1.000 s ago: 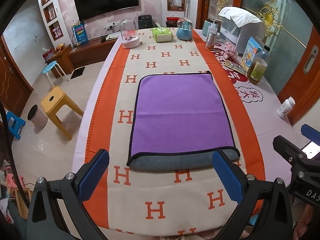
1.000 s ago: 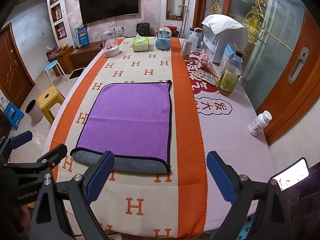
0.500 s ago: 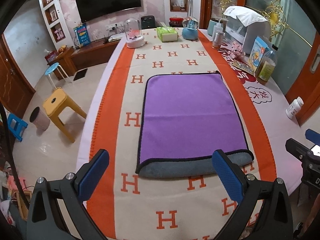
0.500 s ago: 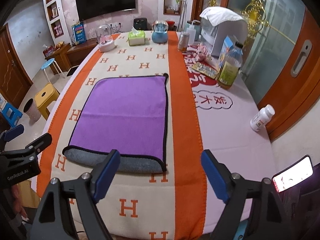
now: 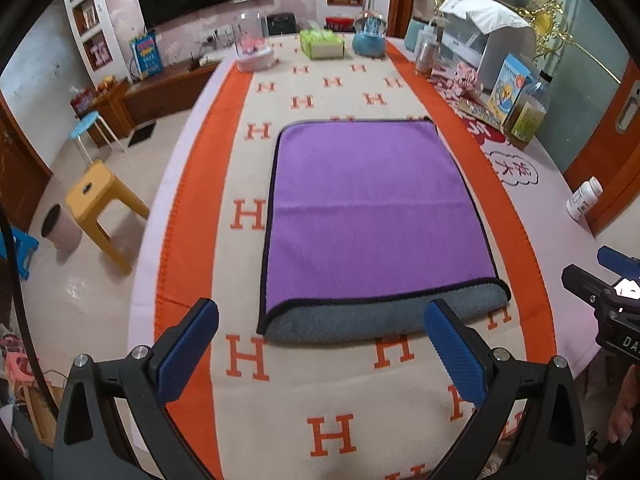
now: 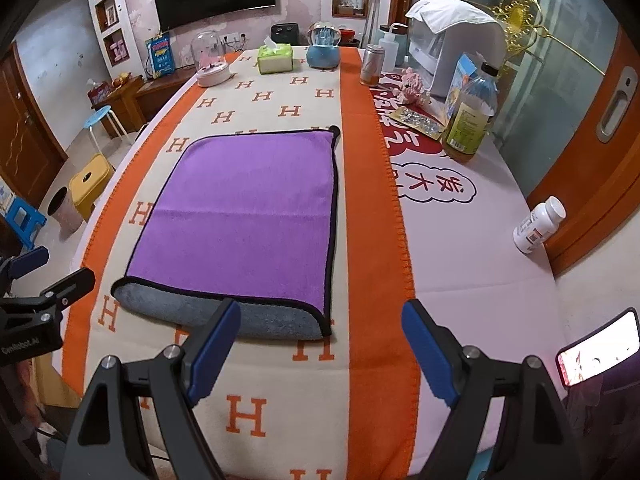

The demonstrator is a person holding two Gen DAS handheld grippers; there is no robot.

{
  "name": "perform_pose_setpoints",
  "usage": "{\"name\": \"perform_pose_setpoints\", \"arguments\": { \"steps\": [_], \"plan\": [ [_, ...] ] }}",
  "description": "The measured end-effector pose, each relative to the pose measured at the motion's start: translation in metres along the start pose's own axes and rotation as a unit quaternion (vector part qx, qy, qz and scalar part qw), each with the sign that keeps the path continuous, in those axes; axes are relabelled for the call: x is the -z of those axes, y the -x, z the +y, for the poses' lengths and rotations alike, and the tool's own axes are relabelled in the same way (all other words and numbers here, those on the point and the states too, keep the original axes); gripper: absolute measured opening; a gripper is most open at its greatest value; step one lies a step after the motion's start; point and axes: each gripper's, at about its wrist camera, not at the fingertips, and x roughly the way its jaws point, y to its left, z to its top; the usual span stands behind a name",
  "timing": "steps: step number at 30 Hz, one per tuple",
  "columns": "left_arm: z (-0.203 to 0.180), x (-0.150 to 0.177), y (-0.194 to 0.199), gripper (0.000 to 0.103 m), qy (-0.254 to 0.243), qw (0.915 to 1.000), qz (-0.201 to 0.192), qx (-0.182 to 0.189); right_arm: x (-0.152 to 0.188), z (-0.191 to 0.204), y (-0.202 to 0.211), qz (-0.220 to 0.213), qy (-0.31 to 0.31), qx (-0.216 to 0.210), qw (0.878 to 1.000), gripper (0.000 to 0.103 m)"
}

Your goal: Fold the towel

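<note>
A purple towel (image 5: 372,216) with black trim lies flat on the orange and cream H-patterned cloth (image 5: 304,92), folded once, its grey underside showing along the near edge (image 5: 380,320). It also shows in the right wrist view (image 6: 248,216). My left gripper (image 5: 320,344) is open and empty, held above the near edge of the towel. My right gripper (image 6: 320,348) is open and empty, near the towel's near right corner. The right gripper's body shows at the right edge of the left wrist view (image 5: 604,292); the left gripper's body shows at the left edge of the right wrist view (image 6: 36,308).
At the far end stand a glass dome (image 6: 210,62), a green tissue box (image 6: 275,58) and a blue globe (image 6: 323,46). Along the right side are a can (image 6: 371,65), an oil bottle (image 6: 472,120), a white appliance (image 6: 460,46) and a pill bottle (image 6: 538,226). Yellow stool (image 5: 96,200) on the floor left.
Both grippers have drawn back and shifted, so the towel sits further right in the left view and further up in the right view. The towel has not moved. Both stay open.
</note>
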Motion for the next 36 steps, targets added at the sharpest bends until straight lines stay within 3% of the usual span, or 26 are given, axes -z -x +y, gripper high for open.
{"name": "perform_pose_setpoints", "arguments": {
  "steps": [4, 14, 18, 22, 26, 36],
  "plan": [
    [0.011, 0.003, -0.015, 0.102, 0.008, 0.9997, 0.019, 0.008, 0.002, -0.004, -0.016, 0.009, 0.008, -0.011, 1.0, 0.075],
    [0.037, 0.012, -0.051, 0.097, -0.009, 0.9991, 0.035, 0.02, 0.012, -0.004, -0.058, 0.036, 0.057, -0.03, 0.997, 0.073],
    [0.042, 0.013, -0.064, 0.097, -0.018, 0.9983, 0.046, 0.031, 0.016, -0.001, -0.073, 0.051, 0.077, -0.045, 0.995, 0.067],
    [0.044, 0.014, -0.073, 0.097, -0.029, 0.9979, 0.052, 0.025, 0.019, -0.001, -0.082, 0.059, 0.084, -0.057, 0.993, 0.065],
    [0.044, 0.015, -0.081, 0.097, -0.035, 0.9964, 0.064, 0.042, 0.019, -0.003, -0.087, 0.064, 0.085, -0.067, 0.992, 0.065],
    [0.048, 0.01, -0.11, 0.084, -0.062, 0.9897, 0.098, 0.084, 0.015, -0.01, -0.105, 0.073, 0.105, -0.107, 0.986, 0.064]
  ]
}}
